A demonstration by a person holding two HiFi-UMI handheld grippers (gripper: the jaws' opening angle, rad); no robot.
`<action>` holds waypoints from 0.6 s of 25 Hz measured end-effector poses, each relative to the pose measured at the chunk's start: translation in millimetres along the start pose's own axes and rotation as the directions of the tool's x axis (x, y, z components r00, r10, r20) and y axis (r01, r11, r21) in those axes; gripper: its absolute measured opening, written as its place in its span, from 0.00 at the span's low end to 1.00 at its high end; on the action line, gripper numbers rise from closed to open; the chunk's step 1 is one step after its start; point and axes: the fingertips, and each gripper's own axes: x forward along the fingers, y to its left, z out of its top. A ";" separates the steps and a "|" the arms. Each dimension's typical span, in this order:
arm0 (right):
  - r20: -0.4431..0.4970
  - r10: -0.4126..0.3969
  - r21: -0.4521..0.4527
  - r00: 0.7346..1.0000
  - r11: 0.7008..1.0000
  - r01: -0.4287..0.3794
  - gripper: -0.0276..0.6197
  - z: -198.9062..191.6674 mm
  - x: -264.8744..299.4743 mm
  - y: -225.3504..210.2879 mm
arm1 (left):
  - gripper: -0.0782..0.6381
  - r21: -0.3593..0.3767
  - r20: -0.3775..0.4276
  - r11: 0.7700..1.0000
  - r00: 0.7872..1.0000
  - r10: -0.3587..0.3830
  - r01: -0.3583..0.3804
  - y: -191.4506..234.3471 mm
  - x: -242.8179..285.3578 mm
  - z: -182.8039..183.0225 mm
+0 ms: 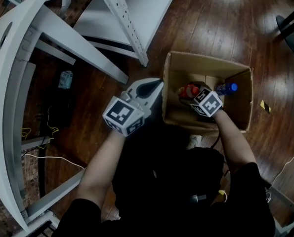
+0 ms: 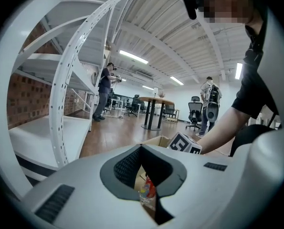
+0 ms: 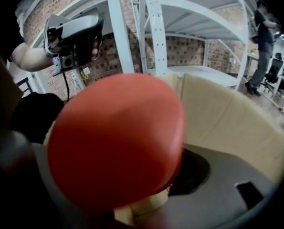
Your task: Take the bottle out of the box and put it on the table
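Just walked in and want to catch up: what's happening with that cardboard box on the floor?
A person stands over the cardboard box with a tool in each hand. The right tool is down inside the box, and a red-capped bottle sits between its jaws; whether it is clamped can't be told. The left tool hovers outside the box, jaws together, holding nothing. A blue-capped bottle is also in the box. No bottle is out yet.

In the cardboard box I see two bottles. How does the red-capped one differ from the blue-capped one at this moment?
In the head view, the red-capped bottle sits left of the right hand-held gripper, while the blue-capped bottle sits right of it. The red-capped bottle's cap fills that gripper's own view, while the blue-capped bottle is absent from it. Both are inside the cardboard box.
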 end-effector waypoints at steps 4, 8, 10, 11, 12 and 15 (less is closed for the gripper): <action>0.047 -0.114 0.108 0.992 0.988 0.109 0.57 30.7 -69.1 -23.3 | 0.11 -0.063 -0.008 0.998 1.000 0.020 -0.021 -10.1 2.9 50.0; 0.015 -0.149 0.198 0.989 0.970 0.143 0.57 54.3 -156.8 -29.4 | 0.11 -0.043 -0.010 0.999 1.000 0.018 -0.018 -30.7 11.4 123.6; 0.010 -0.156 0.223 0.988 0.963 0.149 0.57 71.1 -201.3 -27.6 | 0.11 -0.061 0.000 0.998 1.000 0.031 -0.030 -37.5 11.7 170.2; 0.011 -0.161 0.235 0.987 0.960 0.154 0.57 80.1 -223.7 -26.4 | 0.11 -0.073 0.007 0.997 0.999 0.037 -0.036 -41.1 10.6 193.4; 0.012 -0.168 0.249 0.986 0.955 0.160 0.57 89.1 -246.1 -25.2 | 0.11 -0.079 0.013 0.996 0.999 0.040 -0.039 -45.7 9.1 215.8; -0.002 -0.199 0.275 0.980 0.942 0.192 0.57 115.9 -314.0 -24.0 | 0.11 -0.041 0.002 0.999 1.000 0.028 -0.028 -65.2 5.8 277.4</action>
